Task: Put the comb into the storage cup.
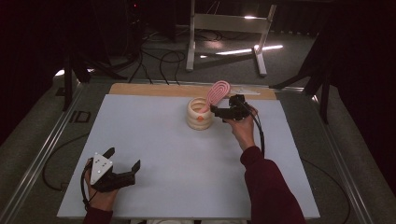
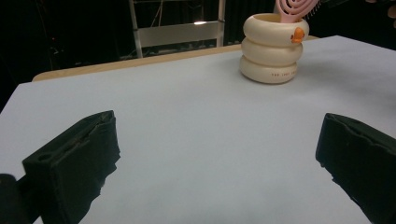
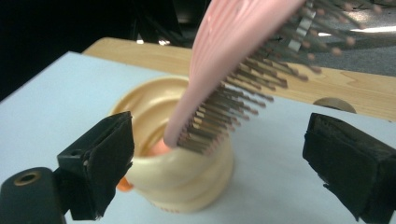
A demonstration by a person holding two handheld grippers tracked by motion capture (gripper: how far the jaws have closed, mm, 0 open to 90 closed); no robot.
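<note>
Pink hairbrush [image 1: 218, 92] standing handle-down in cream holder [image 1: 198, 114] near tabletop's far edge. Right gripper [image 1: 217, 111] spreading wide beside it, pinching nothing; left gripper [image 1: 122, 160] resting open near front-left corner. Brush likely light, stiff; grip at neck below bristles.

Pink hairbrush [image 1: 218, 92] leans in cream holder [image 1: 198, 113] beside right tool [image 1: 223, 113].
</note>
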